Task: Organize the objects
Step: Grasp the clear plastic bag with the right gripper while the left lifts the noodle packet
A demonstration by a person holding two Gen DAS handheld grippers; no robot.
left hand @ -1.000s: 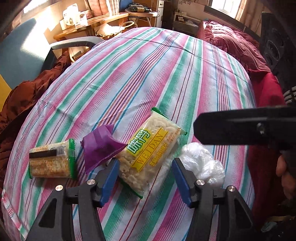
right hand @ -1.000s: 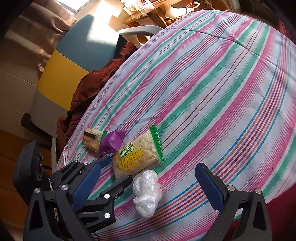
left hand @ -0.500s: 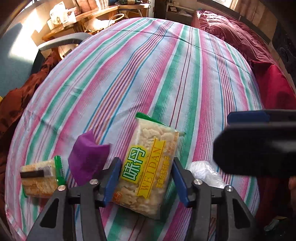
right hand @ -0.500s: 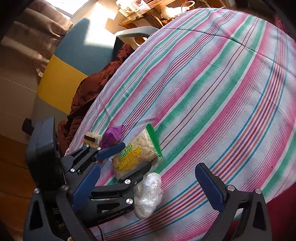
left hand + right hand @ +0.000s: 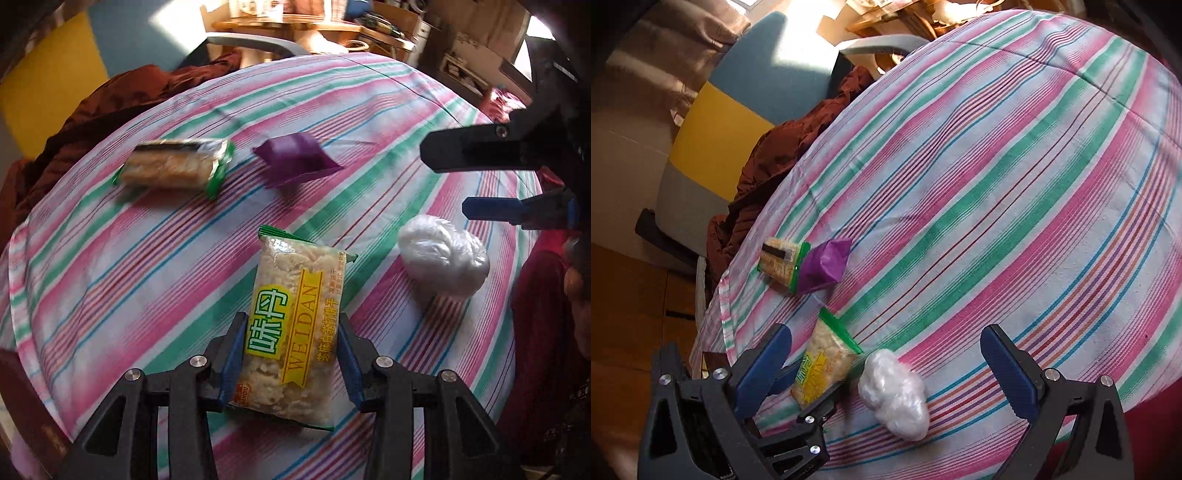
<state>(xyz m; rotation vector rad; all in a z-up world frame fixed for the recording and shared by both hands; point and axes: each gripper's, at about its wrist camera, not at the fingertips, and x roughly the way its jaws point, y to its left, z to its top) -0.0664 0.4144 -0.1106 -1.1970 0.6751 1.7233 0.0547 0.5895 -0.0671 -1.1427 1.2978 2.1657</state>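
A bed spread with a pink, green and white striped sheet (image 5: 960, 177) fills both views, with a blue and yellow chair (image 5: 738, 110) and a heap of dark red cloth (image 5: 768, 177) off its far edge.

The WEIDAN snack packet (image 5: 291, 328) lies near the front edge of the sheet, its lower half between the blue pads of the left gripper (image 5: 291, 354). Both pads press the packet's long sides, so this gripper is pinching it; whether it has left the sheet I cannot tell. Just to its right sits a crumpled clear plastic bag (image 5: 443, 262), apart from the packet. Further back lie a small purple pouch (image 5: 295, 160) and, beside it, a second cracker packet (image 5: 173, 168) with green ends; from the right wrist view the two seem to touch.

The right gripper (image 5: 886, 369) hangs spread wide above the plastic bag, gripping nothing.

As for progress, I judge the sorting barely begun: one item is in hand and three lie loose on the sheet. No bin, box or tidy pile shows in either view, so where things are meant to go is unclear.
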